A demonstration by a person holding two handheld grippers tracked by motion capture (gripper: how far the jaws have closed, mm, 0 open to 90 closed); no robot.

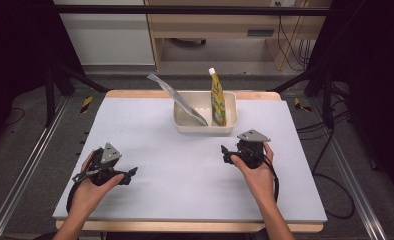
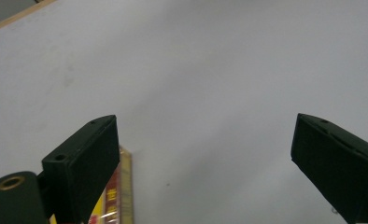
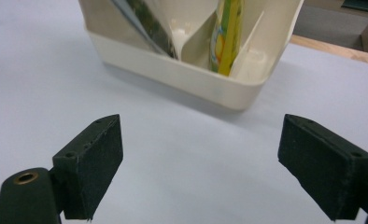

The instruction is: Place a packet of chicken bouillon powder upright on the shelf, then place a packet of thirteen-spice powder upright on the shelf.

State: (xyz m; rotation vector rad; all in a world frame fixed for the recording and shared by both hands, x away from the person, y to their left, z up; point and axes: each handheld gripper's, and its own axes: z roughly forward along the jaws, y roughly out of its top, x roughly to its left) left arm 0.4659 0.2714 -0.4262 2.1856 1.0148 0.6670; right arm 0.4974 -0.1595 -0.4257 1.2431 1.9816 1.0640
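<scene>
Seen from the high view: left hand-held gripper (image 1: 126, 175) low on the near left of the pale worktop (image 1: 150, 145), gripped from below by the left hand (image 1: 91, 189), jaws pointing right. Right hand-held gripper (image 1: 227, 154) on the near right, held by the right hand (image 1: 255, 175), just in front of the cream bin (image 1: 205, 127) and well apart from the left one. Both spread wide, gripping nothing: in the left gripper view, left hand-held gripper (image 2: 203, 158) with 2 black jaws far apart over bare worktop (image 2: 210, 70); in the right gripper view, right hand-held gripper (image 3: 201, 163) likewise gaping, worktop (image 3: 42, 65) between the jaws. Cream bin (image 3: 182, 77) straight ahead in that view, near but not touching, split by inner dividers. Inside it, 2 things: a silver pouch (image 1: 177, 98) leaning left, top end sticking out past the rim, and a yellow-green spouted pouch (image 1: 217, 100) standing nearly upright in the right part, white cap on top. Same pair in the right gripper view: silver pouch (image 3: 140, 21) on the left, yellow-green spouted pouch (image 3: 229, 35) on the right, a divider between. In the left gripper view, a yellow and red printed edge (image 2: 119, 196) just beside the left jaw at the bottom, too cropped to identify.
</scene>
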